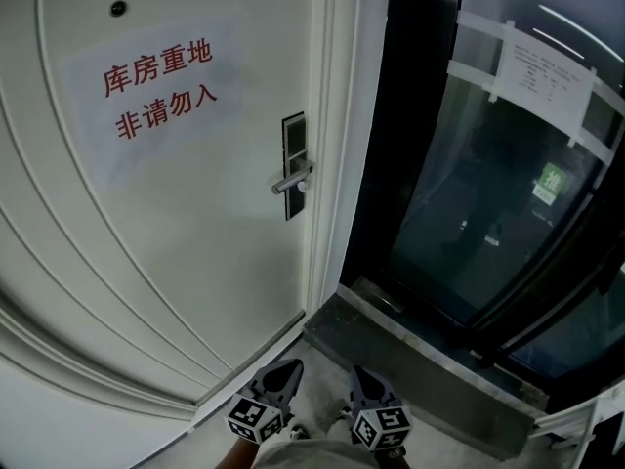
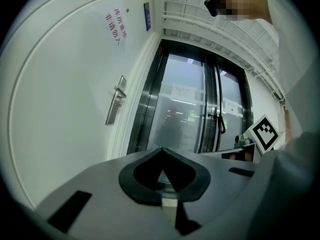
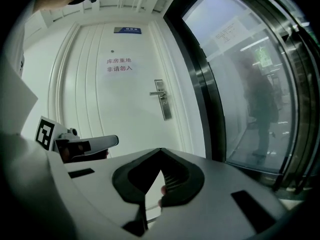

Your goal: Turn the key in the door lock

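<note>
A white door carries a dark lock plate with a silver lever handle. The handle also shows in the left gripper view and in the right gripper view. I cannot make out a key at this distance. Low in the head view, well short of the door, my left gripper and right gripper point side by side. The left gripper's jaw tips meet. The right gripper is also shut, with nothing clearly between its jaws.
A paper sign with red characters is stuck on the door, with a peephole above it. To the right stands a dark-framed glass door with papers taped on it, above a grey stone threshold.
</note>
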Available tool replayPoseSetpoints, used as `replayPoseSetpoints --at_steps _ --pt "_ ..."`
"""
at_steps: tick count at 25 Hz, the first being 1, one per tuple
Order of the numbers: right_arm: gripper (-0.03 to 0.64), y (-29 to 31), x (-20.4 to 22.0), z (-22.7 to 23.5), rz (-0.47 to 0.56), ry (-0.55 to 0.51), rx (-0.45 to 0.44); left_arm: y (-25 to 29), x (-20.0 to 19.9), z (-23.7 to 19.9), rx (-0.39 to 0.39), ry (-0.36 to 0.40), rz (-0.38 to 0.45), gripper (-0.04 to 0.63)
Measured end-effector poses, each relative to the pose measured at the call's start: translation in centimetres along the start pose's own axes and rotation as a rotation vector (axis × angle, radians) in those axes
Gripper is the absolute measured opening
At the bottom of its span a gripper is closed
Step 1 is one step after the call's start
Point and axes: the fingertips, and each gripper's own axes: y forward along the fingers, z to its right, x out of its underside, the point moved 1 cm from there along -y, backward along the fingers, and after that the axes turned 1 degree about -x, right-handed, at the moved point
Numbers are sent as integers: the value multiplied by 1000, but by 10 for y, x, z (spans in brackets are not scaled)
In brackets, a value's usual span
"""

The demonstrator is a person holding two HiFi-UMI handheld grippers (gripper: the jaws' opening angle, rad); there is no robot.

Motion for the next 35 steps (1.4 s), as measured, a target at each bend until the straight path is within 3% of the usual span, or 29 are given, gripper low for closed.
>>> replayPoseSetpoints --at_steps 2,5,12,23,35 --pt "0 10 2 -3 -7 -12 -23 -3 5 -8 -21 -31 4 6" --pt "2 31 -4 -5 -1 -11 -68 -9 6 -20 -74 -12 -1 6" --pt "1 93 -27 0 21 -14 -175 -6 -2 -76 -256 -20 34 6" --pt "2 184 -66 52 -15 -24 -264 83 -52 -114 -309 54 72 6" --pt "0 275 -94 87 -66 -110 -423 137 -79 -155 -507 77 126 6"
